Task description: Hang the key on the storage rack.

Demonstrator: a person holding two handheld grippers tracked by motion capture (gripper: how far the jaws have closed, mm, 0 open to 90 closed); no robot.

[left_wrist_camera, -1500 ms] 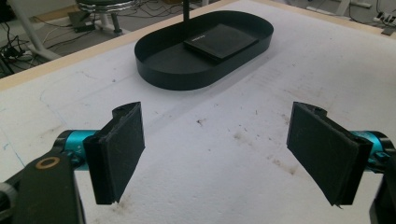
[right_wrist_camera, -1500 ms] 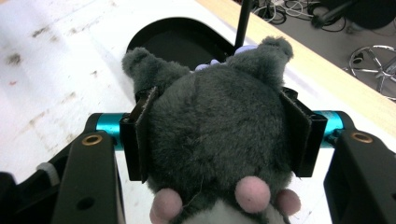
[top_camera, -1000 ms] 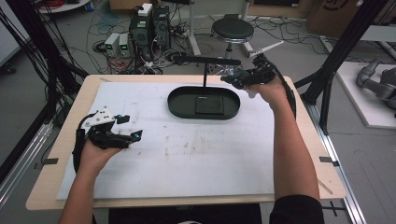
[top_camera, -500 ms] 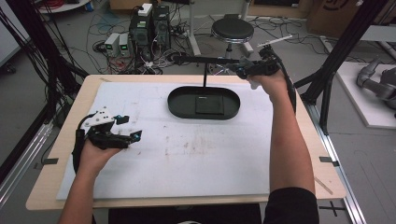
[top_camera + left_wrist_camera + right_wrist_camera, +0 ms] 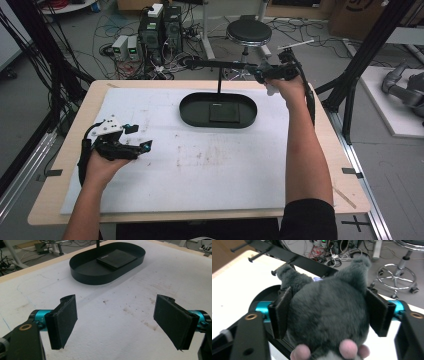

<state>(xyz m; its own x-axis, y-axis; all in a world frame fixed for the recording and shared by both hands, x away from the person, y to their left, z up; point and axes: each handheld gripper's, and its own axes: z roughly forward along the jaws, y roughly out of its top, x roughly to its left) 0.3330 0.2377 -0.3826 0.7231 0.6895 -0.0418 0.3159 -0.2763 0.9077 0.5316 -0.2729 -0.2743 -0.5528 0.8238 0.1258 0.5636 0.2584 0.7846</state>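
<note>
While my left gripper (image 5: 131,144) idles on the white mat, jaws apart and empty, the black oval tray (image 5: 192,114) sits mid-table. Right gripper (image 5: 329,315), jaws just widening, brackets the grey plush toy (image 5: 325,315) by the black stand bar (image 5: 294,260). Toy looks light and squashy; I'd pinch the head's sides.

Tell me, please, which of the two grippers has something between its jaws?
The right gripper, raised beyond the table's far right edge: a grey plush toy sits between its jaws, which have just been opening. The left gripper gapes over bare white table.
</note>
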